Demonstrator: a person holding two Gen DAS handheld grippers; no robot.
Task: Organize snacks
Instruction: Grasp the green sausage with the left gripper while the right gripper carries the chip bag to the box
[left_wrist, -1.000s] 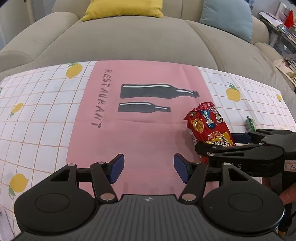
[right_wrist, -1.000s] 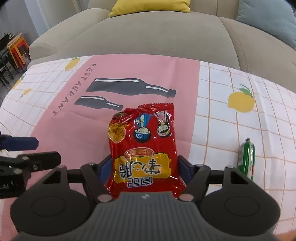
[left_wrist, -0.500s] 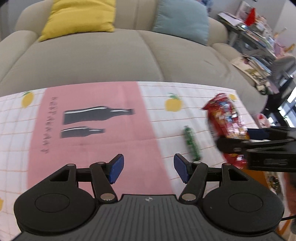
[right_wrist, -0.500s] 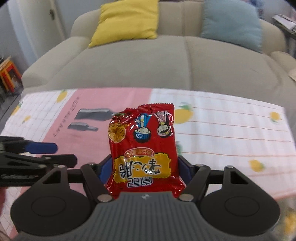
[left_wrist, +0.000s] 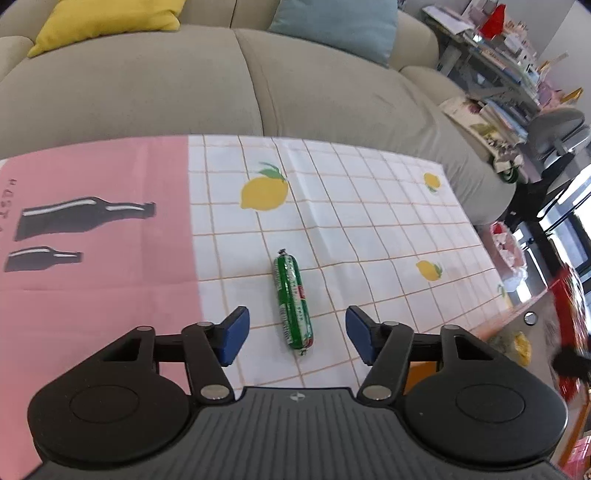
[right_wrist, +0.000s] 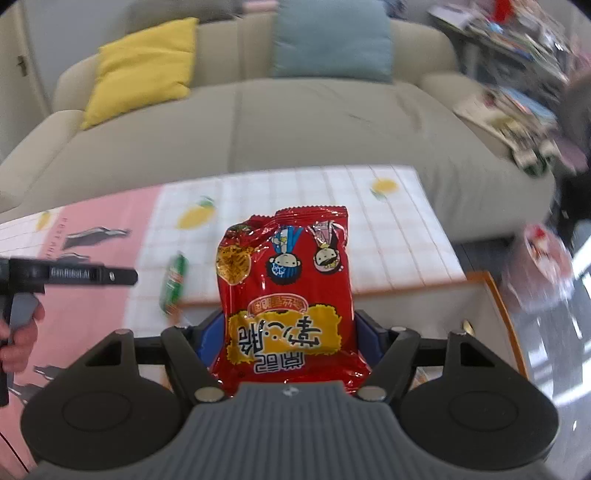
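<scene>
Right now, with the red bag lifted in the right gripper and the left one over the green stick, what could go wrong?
1. The red snack bag is pinched only at its lower end by the right gripper; it may slip or get crushed.
2. The green sausage stick is round and could roll as the open left gripper closes.

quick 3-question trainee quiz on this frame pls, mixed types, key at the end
1. True or false: the right tool holds the red snack bag clear of the tablecloth.
2. What lies on the cloth between the open fingers of the left tool?
A. a lemon
B. the green sausage stick
C. a bottle
3. Fill in: the couch carries a yellow cushion and a ____ cushion.

Key: 1 true; 2 B; 3 blue.
</scene>
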